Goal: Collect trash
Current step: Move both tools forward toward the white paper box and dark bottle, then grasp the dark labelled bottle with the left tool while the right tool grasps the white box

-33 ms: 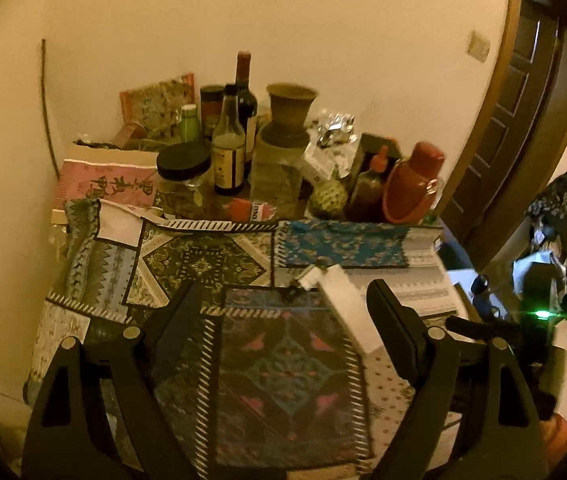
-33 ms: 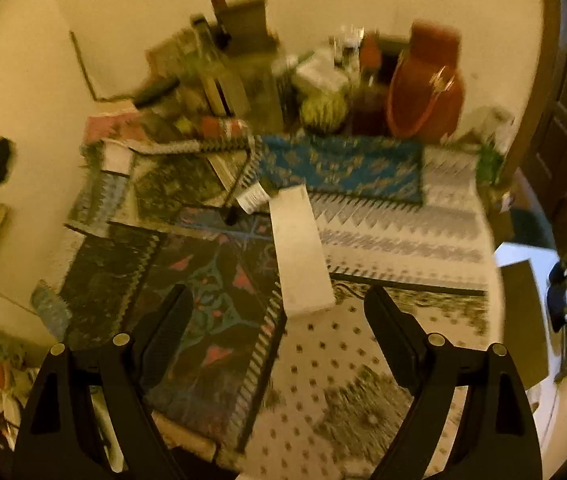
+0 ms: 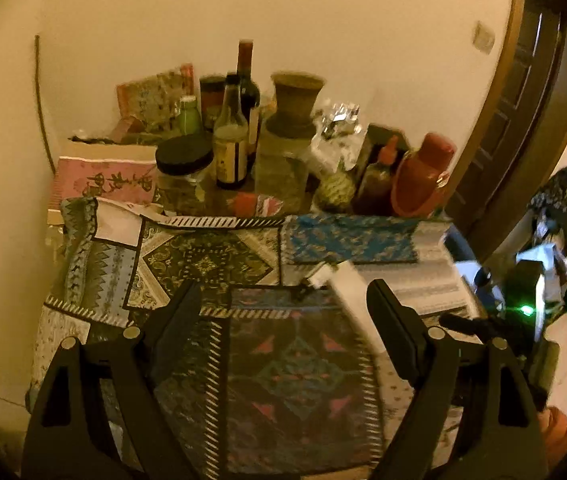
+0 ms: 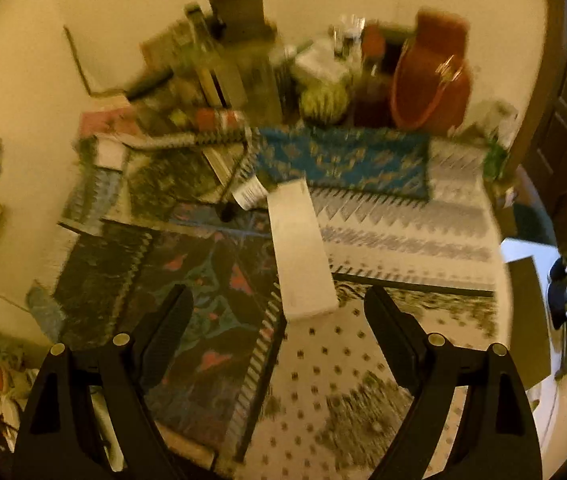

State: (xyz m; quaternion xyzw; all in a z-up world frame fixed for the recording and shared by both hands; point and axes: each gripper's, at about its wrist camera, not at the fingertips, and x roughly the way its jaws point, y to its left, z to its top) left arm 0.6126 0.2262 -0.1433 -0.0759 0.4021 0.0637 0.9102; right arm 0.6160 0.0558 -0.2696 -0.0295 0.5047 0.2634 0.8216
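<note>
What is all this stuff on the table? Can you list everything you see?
white paper strip: one, white, lying flat mid-table on the cloths
small label: one, white, at the strip's far end
patterned cloths: several, dark, blue and pale, covering the table
red jug: one, red, back right
bottles: several, dark glass and one green, back centre
black-lidded jar: one, clear, back left
clay pot: one, brown, behind the bottles
door: one, dark wood, right
left gripper: black, open, holding nothing
right gripper: black, open, just short of the strip
</note>
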